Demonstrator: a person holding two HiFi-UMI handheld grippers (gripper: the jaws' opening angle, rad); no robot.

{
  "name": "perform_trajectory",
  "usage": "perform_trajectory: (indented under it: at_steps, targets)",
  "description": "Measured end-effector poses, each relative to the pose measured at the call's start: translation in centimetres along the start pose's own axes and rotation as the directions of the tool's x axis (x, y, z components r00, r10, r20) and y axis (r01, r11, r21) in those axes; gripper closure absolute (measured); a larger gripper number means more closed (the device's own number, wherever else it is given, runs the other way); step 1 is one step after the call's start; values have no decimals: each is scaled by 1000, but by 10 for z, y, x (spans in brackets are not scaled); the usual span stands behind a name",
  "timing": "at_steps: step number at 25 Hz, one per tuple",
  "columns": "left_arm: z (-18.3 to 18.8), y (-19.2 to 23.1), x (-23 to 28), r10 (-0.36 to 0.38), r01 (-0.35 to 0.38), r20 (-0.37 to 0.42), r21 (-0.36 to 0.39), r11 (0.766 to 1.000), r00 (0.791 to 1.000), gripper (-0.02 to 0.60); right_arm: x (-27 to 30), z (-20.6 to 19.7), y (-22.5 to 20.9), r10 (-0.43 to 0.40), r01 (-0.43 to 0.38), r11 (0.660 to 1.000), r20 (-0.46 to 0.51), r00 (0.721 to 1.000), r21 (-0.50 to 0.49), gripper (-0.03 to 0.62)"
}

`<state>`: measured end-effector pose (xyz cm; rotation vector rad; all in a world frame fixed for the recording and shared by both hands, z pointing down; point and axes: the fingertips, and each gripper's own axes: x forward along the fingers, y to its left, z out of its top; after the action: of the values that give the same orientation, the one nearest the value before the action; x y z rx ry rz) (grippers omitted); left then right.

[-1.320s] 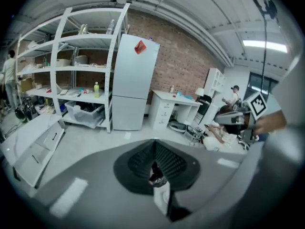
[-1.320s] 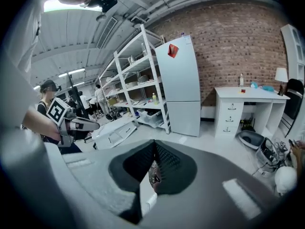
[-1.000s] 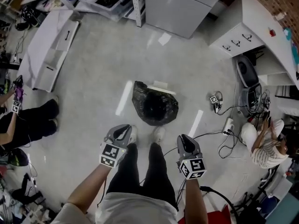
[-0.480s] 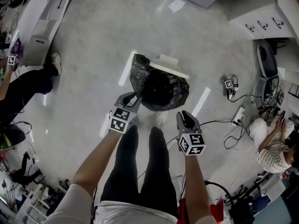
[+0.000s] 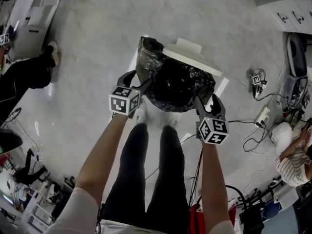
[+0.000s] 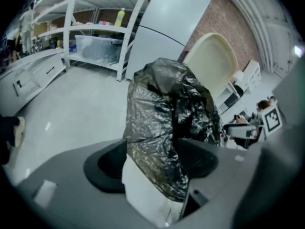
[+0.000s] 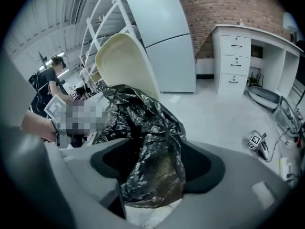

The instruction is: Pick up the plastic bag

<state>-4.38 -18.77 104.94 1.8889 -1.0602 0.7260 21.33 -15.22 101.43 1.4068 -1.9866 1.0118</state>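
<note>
A black plastic bag [image 5: 178,84] lines a white bin whose lid [image 5: 190,57] stands tipped up behind it. My left gripper [image 5: 138,82] is at the bag's left rim and my right gripper [image 5: 207,104] at its right rim. Both pairs of jaws have just been opening. In the left gripper view a fold of the bag [image 6: 167,128] hangs between the spread jaws of the left gripper [image 6: 157,163], over the white bin wall [image 6: 143,199]. In the right gripper view crumpled bag film [image 7: 147,142] lies between the wide jaws of the right gripper [image 7: 157,163]. Neither pair of pads presses on it.
My shoes [image 5: 141,115] stand just in front of the bin. A seated person [image 5: 292,155] and cables with a marker cube [image 5: 257,79] are at the right, another person's legs [image 5: 24,77] at the left. A fridge [image 7: 162,37], drawers [image 7: 233,61] and shelving [image 6: 71,23] stand behind.
Both grippers have dropped from waist height to the bag's rim, one on each side. Their jaws have gone from shut to wide apart. The head has leaned in closer over the bin.
</note>
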Motion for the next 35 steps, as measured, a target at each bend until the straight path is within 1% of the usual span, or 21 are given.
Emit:
perform_trajectory:
  at_steps: [2, 5, 7, 9, 10, 11, 12, 13, 14, 15, 16, 17, 18, 20, 21, 22, 24, 26, 29, 31, 35]
  targets:
    - [-1, 11, 5, -38, 39, 22, -31, 999, 999, 227, 11, -3, -8, 33, -33, 999, 8, 999, 9, 239]
    - [-6, 21, 15, -133, 135, 34, -89, 987, 991, 174, 27, -11, -14, 108, -108, 994, -6, 994, 27, 179]
    - [-9, 24, 25, -215, 219, 43, -149, 964, 976, 125, 40, -14, -20, 139, -138, 990, -21, 990, 33, 150]
    - [-10, 20, 35, -312, 317, 58, -215, 924, 948, 92, 52, -16, -24, 170, -168, 985, -39, 985, 44, 131]
    - [-11, 14, 38, -357, 360, 59, -235, 903, 932, 91, 58, -19, -24, 192, -190, 980, -49, 980, 59, 131]
    - [-13, 8, 41, -389, 388, 47, -235, 891, 920, 91, 62, -20, -23, 215, -210, 975, -58, 975, 76, 132]
    - [-15, 2, 43, -401, 396, 24, -212, 893, 916, 127, 65, -21, -22, 227, -222, 972, -65, 972, 82, 135]
    - [-16, -3, 44, -390, 385, 1, -173, 907, 921, 213, 67, -20, -21, 225, -220, 973, -68, 972, 75, 158]
    - [-16, -6, 44, -365, 360, -12, -133, 923, 931, 289, 66, -17, -21, 212, -208, 976, -63, 975, 60, 228]
    - [-15, -8, 42, -337, 334, -12, -102, 937, 941, 332, 64, -13, -20, 195, -192, 980, -54, 979, 46, 293]
    - [-14, -11, 40, -311, 310, -5, -82, 947, 950, 380, 61, -10, -20, 176, -175, 984, -42, 983, 36, 341]
    - [-14, -13, 38, -286, 285, 2, -66, 956, 958, 415, 57, -7, -19, 155, -154, 988, -31, 987, 25, 398]
    - [-14, -16, 35, -260, 260, 7, -48, 964, 966, 441, 53, -5, -18, 131, -131, 991, -23, 991, 10, 484]
    - [-14, -19, 29, -206, 206, 18, -17, 978, 978, 478, 45, -2, -13, 95, -96, 995, -15, 995, -29, 553]
    - [-12, -20, 25, -177, 177, 28, -8, 984, 984, 516, 42, -1, -10, 86, -86, 995, -14, 996, -45, 589]
    - [-9, -20, 21, -148, 148, 40, -4, 989, 988, 573, 38, 1, -7, 80, -80, 995, -13, 997, -57, 591]
    - [-3, -20, 12, -103, 104, 60, -3, 995, 993, 577, 30, 4, -3, 72, -73, 995, -13, 997, -68, 591]
    - [2, -21, 1, -85, 86, 72, -7, 996, 994, 577, 22, 7, -2, 75, -75, 995, -12, 997, -59, 592]
    - [10, -24, -14, -99, 102, 82, -28, 994, 992, 578, 9, 13, 1, 100, -100, 995, -10, 995, -23, 592]
    - [14, -29, -24, -112, 115, 82, -32, 993, 990, 578, 1, 17, 4, 113, -113, 993, -15, 994, -18, 592]
    - [15, -46, -48, -120, 121, 68, -2, 993, 990, 578, -22, 22, 14, 128, -128, 992, -35, 991, -20, 592]
